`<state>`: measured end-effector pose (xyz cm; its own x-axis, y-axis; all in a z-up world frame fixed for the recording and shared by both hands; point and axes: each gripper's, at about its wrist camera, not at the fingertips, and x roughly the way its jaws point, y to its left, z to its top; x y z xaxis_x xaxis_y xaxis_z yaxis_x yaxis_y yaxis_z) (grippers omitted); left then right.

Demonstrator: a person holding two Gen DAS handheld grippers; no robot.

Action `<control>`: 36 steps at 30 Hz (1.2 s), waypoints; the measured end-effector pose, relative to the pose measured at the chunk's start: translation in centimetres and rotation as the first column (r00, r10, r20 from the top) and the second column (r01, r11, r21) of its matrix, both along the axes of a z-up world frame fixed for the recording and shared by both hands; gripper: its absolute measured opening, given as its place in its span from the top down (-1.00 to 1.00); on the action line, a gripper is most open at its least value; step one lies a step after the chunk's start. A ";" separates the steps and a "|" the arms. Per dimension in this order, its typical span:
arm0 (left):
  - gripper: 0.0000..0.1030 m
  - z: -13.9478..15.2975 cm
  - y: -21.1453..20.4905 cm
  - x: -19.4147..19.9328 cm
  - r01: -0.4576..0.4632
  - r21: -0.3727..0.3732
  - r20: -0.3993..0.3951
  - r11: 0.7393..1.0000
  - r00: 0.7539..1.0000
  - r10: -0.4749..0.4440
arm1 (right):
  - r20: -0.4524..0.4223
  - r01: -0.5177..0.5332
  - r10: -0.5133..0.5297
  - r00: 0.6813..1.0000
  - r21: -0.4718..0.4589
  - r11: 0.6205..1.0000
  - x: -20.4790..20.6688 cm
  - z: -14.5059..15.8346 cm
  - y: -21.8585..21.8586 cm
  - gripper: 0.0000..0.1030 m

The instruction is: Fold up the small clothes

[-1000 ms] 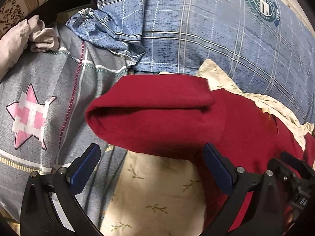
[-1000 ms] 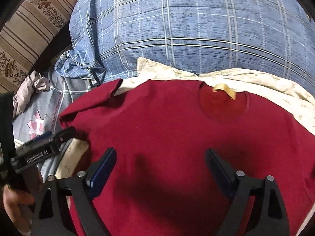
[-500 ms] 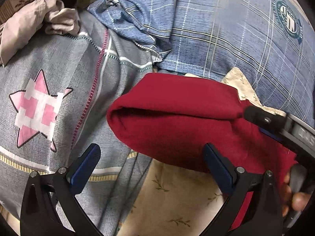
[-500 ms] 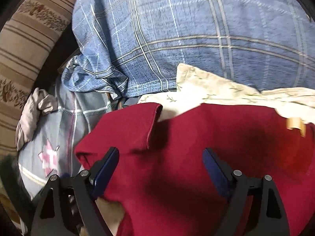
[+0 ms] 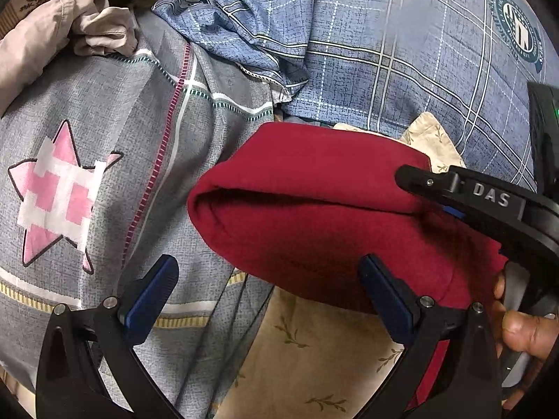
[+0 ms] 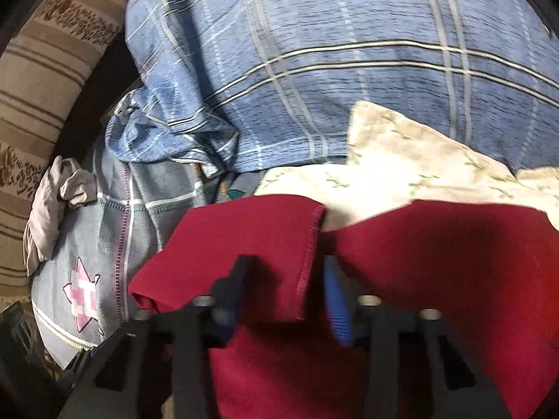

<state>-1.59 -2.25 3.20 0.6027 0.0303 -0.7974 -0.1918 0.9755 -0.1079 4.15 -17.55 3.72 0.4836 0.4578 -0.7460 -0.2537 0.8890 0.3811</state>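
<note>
A dark red shirt [image 5: 314,216] lies on a cream leaf-print cloth [image 5: 314,359], its sleeve folded over on itself. My left gripper [image 5: 269,293] stands open just in front of the sleeve's rounded fold, with nothing between its blue pads. In the right wrist view the sleeve [image 6: 244,237] ends in a stitched hem [image 6: 311,255]. My right gripper [image 6: 284,269] straddles that hem; its jaws are closing, the sleeve is between them, and a gap still shows. From the left wrist view the right gripper [image 5: 429,192] reaches in from the right over the sleeve's end, held by a hand [image 5: 524,328].
A blue plaid pillow [image 5: 401,52] bulges behind the shirt. A grey cover with a pink star [image 5: 59,195] spreads to the left. A beige crumpled garment [image 5: 52,35] lies at the far left, beside a striped brown cushion [image 6: 42,80].
My right gripper has slid left across the shirt from its chest to the sleeve, and its jaws have narrowed around the hem. It has come into the left wrist view. The left gripper stays open.
</note>
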 end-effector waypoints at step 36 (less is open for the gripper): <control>-1.00 4.0 -4.8 -2.7 0.147 0.022 0.165 0.989 0.975 -0.148 | 0.144 0.465 -0.452 0.880 -0.074 0.882 -13.9 6.2 -29.9 0.86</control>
